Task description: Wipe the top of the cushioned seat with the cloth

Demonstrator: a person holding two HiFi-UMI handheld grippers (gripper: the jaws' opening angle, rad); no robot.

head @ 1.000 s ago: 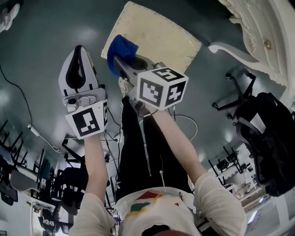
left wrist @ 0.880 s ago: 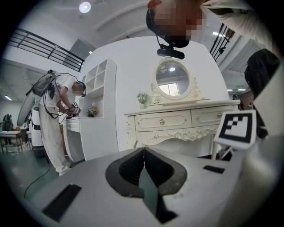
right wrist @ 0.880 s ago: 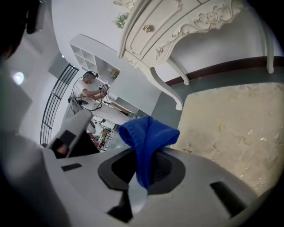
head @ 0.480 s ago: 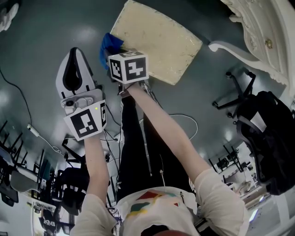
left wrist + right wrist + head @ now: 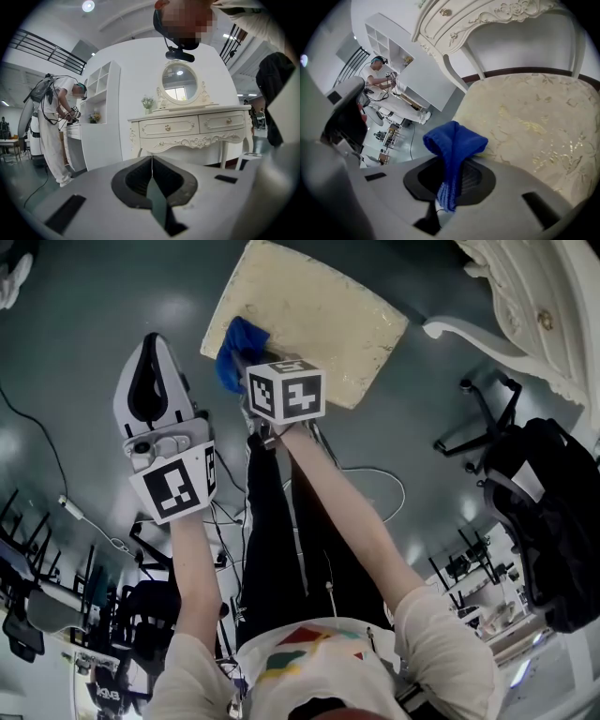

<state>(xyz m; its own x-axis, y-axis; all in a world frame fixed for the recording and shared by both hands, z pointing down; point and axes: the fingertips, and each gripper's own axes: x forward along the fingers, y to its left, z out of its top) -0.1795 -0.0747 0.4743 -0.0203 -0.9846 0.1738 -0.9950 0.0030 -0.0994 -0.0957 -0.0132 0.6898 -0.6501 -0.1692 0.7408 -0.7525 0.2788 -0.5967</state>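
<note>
The cushioned seat (image 5: 309,315) is cream with a gold pattern and lies ahead in the head view; it also fills the right of the right gripper view as the seat (image 5: 534,122). My right gripper (image 5: 246,360) is shut on a blue cloth (image 5: 239,348), which rests at the seat's near left corner. In the right gripper view the cloth (image 5: 454,145) bunches out from between the jaws of the right gripper (image 5: 450,180). My left gripper (image 5: 150,381) is held left of the seat, over the floor, shut with nothing in it; its jaws (image 5: 152,180) meet.
A white ornate dressing table (image 5: 534,315) stands to the right of the seat, also seen as the dressing table (image 5: 187,126). A black bag (image 5: 553,521) sits at the right. Cables (image 5: 375,484) lie on the floor. A person (image 5: 54,126) stands by white shelves.
My right gripper swept the cloth left off the seat's edge half a second ago, then came back right onto the near left corner. The left gripper barely moved.
</note>
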